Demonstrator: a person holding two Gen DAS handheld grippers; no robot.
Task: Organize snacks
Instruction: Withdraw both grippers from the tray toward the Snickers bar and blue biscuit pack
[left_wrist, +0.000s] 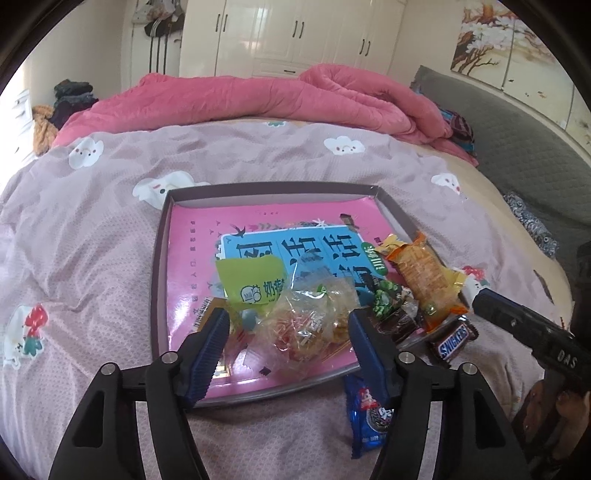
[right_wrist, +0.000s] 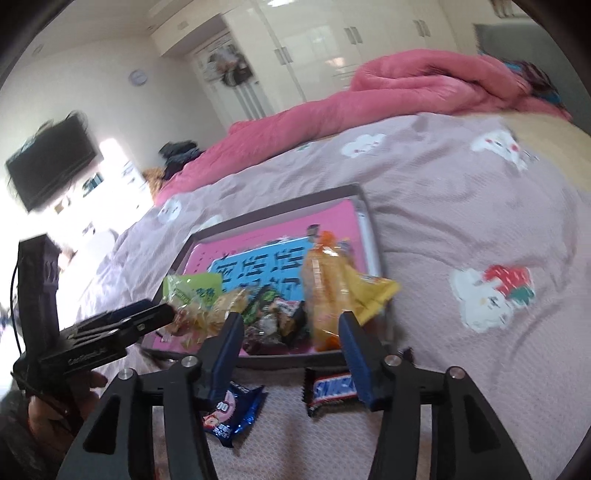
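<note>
Pink-lined tray (left_wrist: 159, 258) of snacks lay on the bed as both the left hand-held gripper (left_wrist: 288, 325) and right hand-held gripper (right_wrist: 291, 328) hovered with jaws apart, holding nothing.

Ahead of the left gripper (left_wrist: 288, 325), a shallow grey cardboard tray (left_wrist: 159, 258) sits on the bed. A crinkly clear-wrapped snack (left_wrist: 306, 325) lies in it between the jaws; a long orange packet (left_wrist: 424, 273) lies right. Below, outside the tray, a blue cookie packet (left_wrist: 365, 417) lies on the mauve cloud-print bedspread (left_wrist: 92, 229), a brown Snickers bar (left_wrist: 452, 339) further right.

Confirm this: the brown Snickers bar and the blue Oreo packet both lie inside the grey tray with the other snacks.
Not right. The brown Snickers bar and the blue Oreo packet both lie outside the grey tray, on the bedsheet beside its near edge; the right wrist view shows it.
</note>
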